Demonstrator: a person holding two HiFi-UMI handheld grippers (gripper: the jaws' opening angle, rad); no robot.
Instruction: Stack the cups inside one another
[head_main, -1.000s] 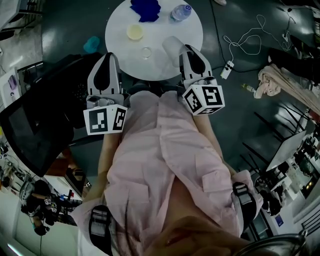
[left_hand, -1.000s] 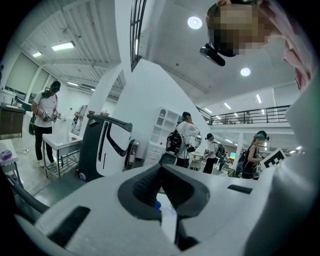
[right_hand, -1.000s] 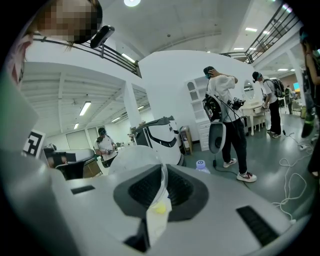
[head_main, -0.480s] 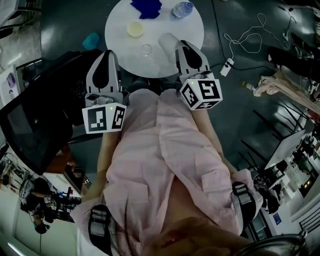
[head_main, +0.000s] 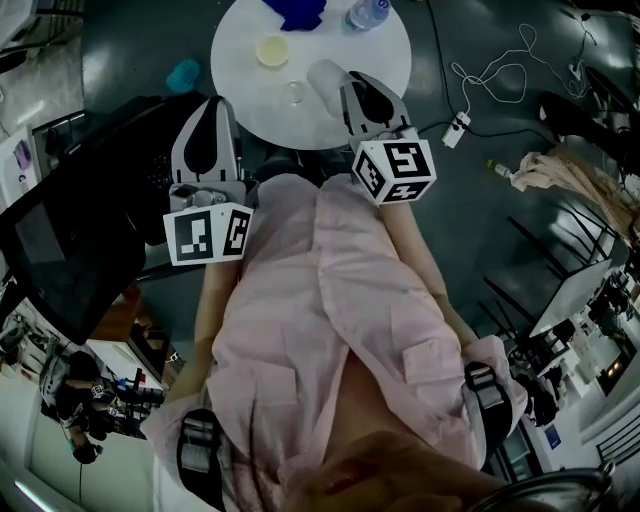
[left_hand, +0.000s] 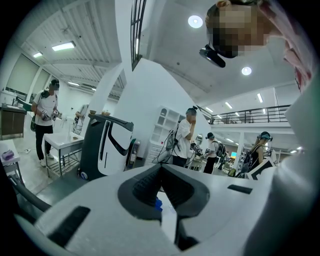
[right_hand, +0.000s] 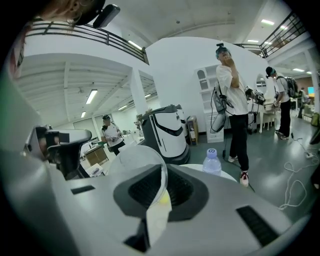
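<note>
Two tools by round white table (head_main: 236, 78), dark floor (head_main: 480, 185); left tool (head_main: 212, 108) clenched, right tool (head_main: 353, 82) grasping clear cup (head_main: 323, 75)

Head view dim and underexposed; both gripper views bright under ceiling lights, fisheye-warped with black corners.

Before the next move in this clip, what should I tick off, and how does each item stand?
1. Right gripper clamped on the wall of the translucent plastic cup: ok.
2. Left gripper free to help, jaws together with nothing between them: ok.
3. Small yellow cup and small clear cup on the round white table, apart from each other and in front of the grippers: ok.
4. Held cup lifted off the tabletop: cannot tell.
5. Clear plastic water bottle and crumpled blue cloth at the far edge, away from the cups: ok.
</note>
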